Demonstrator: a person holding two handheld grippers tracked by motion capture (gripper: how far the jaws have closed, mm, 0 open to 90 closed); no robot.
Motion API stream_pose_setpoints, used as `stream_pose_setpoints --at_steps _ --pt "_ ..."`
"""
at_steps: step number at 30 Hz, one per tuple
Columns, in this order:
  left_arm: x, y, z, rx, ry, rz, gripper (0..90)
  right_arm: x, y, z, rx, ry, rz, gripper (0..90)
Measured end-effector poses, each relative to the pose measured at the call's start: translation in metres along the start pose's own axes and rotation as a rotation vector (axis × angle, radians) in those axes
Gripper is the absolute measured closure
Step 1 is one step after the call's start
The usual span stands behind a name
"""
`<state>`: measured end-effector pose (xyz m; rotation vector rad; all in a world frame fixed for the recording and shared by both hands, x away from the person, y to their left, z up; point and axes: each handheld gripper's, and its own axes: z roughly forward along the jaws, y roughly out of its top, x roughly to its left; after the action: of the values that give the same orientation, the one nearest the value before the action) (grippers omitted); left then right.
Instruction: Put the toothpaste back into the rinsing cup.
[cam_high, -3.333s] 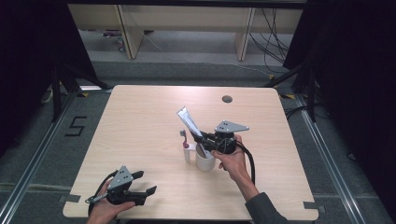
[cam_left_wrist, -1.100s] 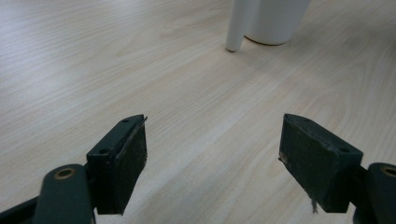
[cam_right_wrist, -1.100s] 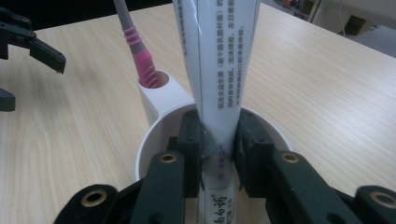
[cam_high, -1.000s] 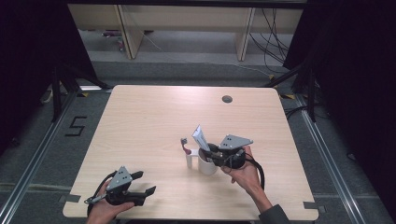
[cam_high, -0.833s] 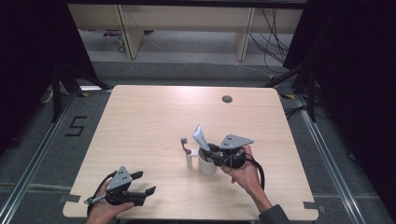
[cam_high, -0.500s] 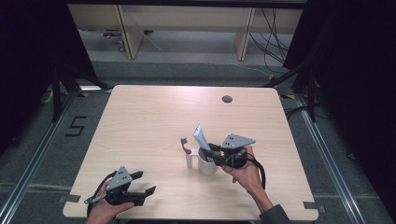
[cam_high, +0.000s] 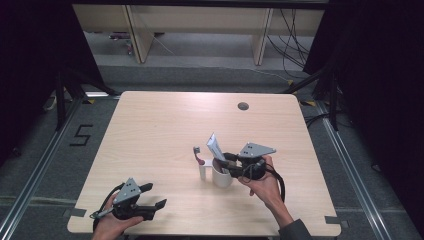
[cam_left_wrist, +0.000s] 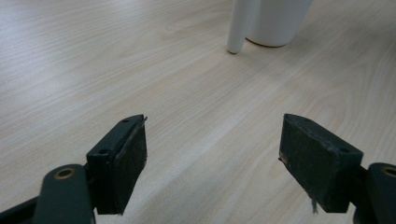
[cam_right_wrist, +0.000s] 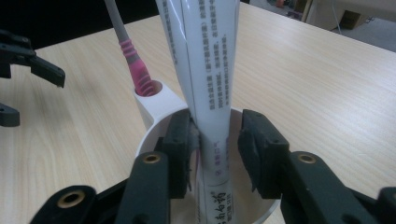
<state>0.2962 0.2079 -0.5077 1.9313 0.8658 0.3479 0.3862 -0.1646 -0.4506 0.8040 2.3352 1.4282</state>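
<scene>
Right hand-held gripper (cam_right_wrist: 215, 144) has lowered the toothpaste tube (cam_right_wrist: 205, 70) into the white cup (cam_high: 222, 176) mid-surface, jaws just parted (release step). Next: lift clear. Left hand-held gripper (cam_left_wrist: 212, 163) idle, jaws wide, empty.

— What carried everything?
— A light wooden table (cam_high: 165, 130) with rounded corners, its grain running across in the left gripper view (cam_left_wrist: 140, 70). A small dark round grommet (cam_high: 243, 106) sat near its far edge.
— And what stood on it?
— A white cup (cam_high: 221, 177) stood right of centre toward the near side, with a narrow white holder (cam_high: 202, 171) joined to its left side. In the left gripper view the cup's base (cam_left_wrist: 273, 23) and the holder's foot (cam_left_wrist: 236, 35) both rested on the wood.
— Anything else on the surface?
— A hand (cam_high: 117, 227) rested at the near left edge.
</scene>
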Motion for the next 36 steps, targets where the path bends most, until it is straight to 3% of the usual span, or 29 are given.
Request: stream_pose_setpoints --at_steps 2,7,8,10,11,13,15,17,20,22,23,26,27,28,30,31,32,34,35,36 --pt "0.000 0.000 0.000 -0.002 0.002 -0.003 22.9 0.001 0.001 -0.002 -0.012 -0.006 0.032 59.1" --pt "0.000 0.001 -0.001 0.003 0.010 -0.002 22.9 -0.001 0.006 -0.012 -0.034 -0.013 0.020 55.8" --pt "0.000 0.001 -0.001 0.003 0.010 -0.001 22.9 0.000 0.006 -0.015 -0.022 -0.015 0.056 55.3" --pt "0.000 0.000 -0.001 0.004 0.007 0.003 22.9 -0.003 0.005 -0.017 -0.044 -0.037 0.024 54.2" --pt "0.000 0.000 -0.001 0.005 0.011 0.001 22.9 -0.002 0.005 -0.019 -0.029 -0.022 0.055 54.0" --pt "0.000 0.001 -0.001 0.003 0.010 0.000 22.8 -0.005 0.005 -0.022 -0.038 -0.033 0.046 53.0" --pt "0.000 0.000 -0.001 0.005 0.010 0.001 22.9 -0.005 0.005 -0.024 -0.046 -0.024 0.072 52.3" --pt "0.000 0.000 -0.001 0.004 0.011 -0.001 22.9 -0.008 0.005 -0.028 -0.062 -0.050 0.048 52.4" --pt "0.000 0.000 -0.001 0.004 0.010 0.002 22.8 -0.010 0.004 -0.032 -0.056 -0.037 0.073 51.6" --pt "0.000 0.000 0.000 0.001 0.002 0.002 22.8 -0.011 0.003 -0.037 -0.055 -0.059 0.064 51.4" --pt "0.000 0.000 0.001 0.001 0.007 -0.007 22.8 -0.011 0.001 -0.036 -0.068 -0.045 0.085 51.0" --pt "0.000 0.000 0.001 -0.002 0.003 -0.004 22.9 -0.015 -0.001 -0.043 -0.059 -0.072 0.085 49.1" --pt "0.000 0.000 0.000 -0.001 0.003 0.000 22.8 -0.016 -0.002 -0.043 -0.062 -0.062 0.095 48.4" --pt "0.000 0.000 0.000 0.002 0.004 0.001 22.8 -0.018 -0.003 -0.044 -0.065 -0.069 0.077 48.0" --pt "0.001 0.000 0.000 0.000 0.005 -0.001 22.8 -0.017 -0.004 -0.048 -0.052 -0.084 0.114 48.0" --pt "0.001 0.000 0.000 0.000 0.005 0.000 22.8 -0.020 -0.005 -0.049 -0.069 -0.094 0.092 47.8" --pt "0.001 0.000 0.000 0.001 0.004 0.001 22.8 -0.018 -0.006 -0.050 -0.055 -0.087 0.125 47.5" --pt "0.001 0.000 0.000 0.001 0.005 0.001 22.7 -0.022 -0.007 -0.052 -0.062 -0.102 0.093 46.9" --pt "0.001 0.000 0.000 0.000 0.004 0.001 22.7 -0.021 -0.008 -0.052 -0.057 -0.096 0.127 46.7" --pt "0.000 0.000 0.000 0.000 0.006 -0.001 22.7 -0.024 -0.008 -0.054 -0.055 -0.110 0.093 46.2"
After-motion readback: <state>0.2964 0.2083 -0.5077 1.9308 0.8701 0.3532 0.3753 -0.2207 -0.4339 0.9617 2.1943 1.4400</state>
